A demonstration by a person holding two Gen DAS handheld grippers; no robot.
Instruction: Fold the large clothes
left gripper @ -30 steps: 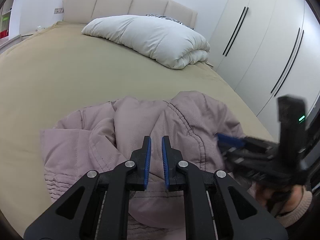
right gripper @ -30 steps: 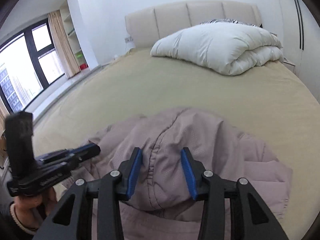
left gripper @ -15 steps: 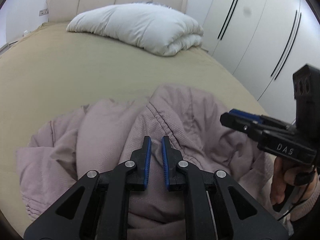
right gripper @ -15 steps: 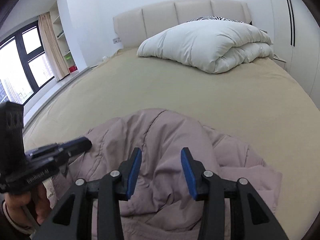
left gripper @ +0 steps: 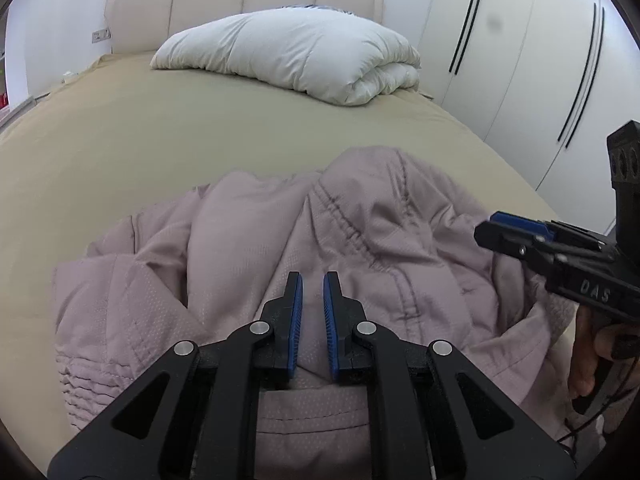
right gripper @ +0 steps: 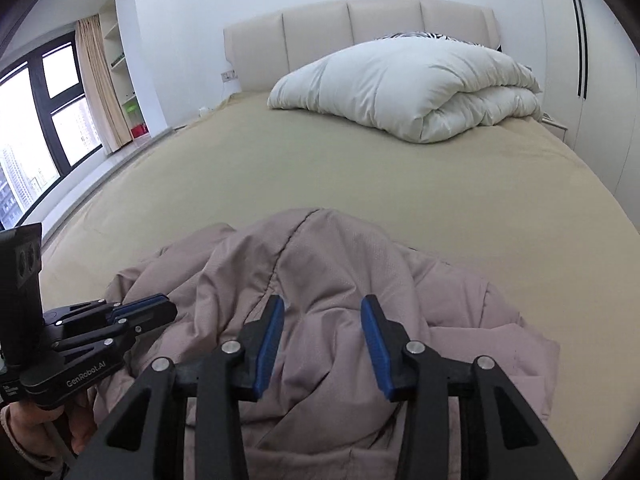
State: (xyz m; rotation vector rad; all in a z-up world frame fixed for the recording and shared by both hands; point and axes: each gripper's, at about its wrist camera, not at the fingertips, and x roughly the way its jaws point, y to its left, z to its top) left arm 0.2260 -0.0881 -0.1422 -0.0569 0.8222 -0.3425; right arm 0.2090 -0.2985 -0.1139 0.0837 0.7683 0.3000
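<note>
A dusty-pink jacket [left gripper: 240, 240] lies crumpled on the tan bed sheet [left gripper: 160, 128], near the bed's front edge. My left gripper [left gripper: 313, 280] hovers over the jacket's middle, its blue pads nearly together with nothing pinched between them. In the right wrist view that gripper [right gripper: 168, 312] shows at the left, held by a hand. My right gripper [right gripper: 322, 304] hangs above the jacket [right gripper: 340, 256] with its pads well apart and only loose fabric below them. From the left wrist view the right gripper [left gripper: 486, 232] sits over the jacket's right side.
A folded white duvet [left gripper: 296, 52] rests against the padded headboard [right gripper: 360, 28] at the far end. White wardrobe doors [left gripper: 520, 60] line the bed's right side. A dark-framed window [right gripper: 40, 120] and curtain stand on the left.
Both grippers have drifted across the jacket and the left one has sunk closer to it. Neither gripper's jaws have changed. The jacket lies as before.
</note>
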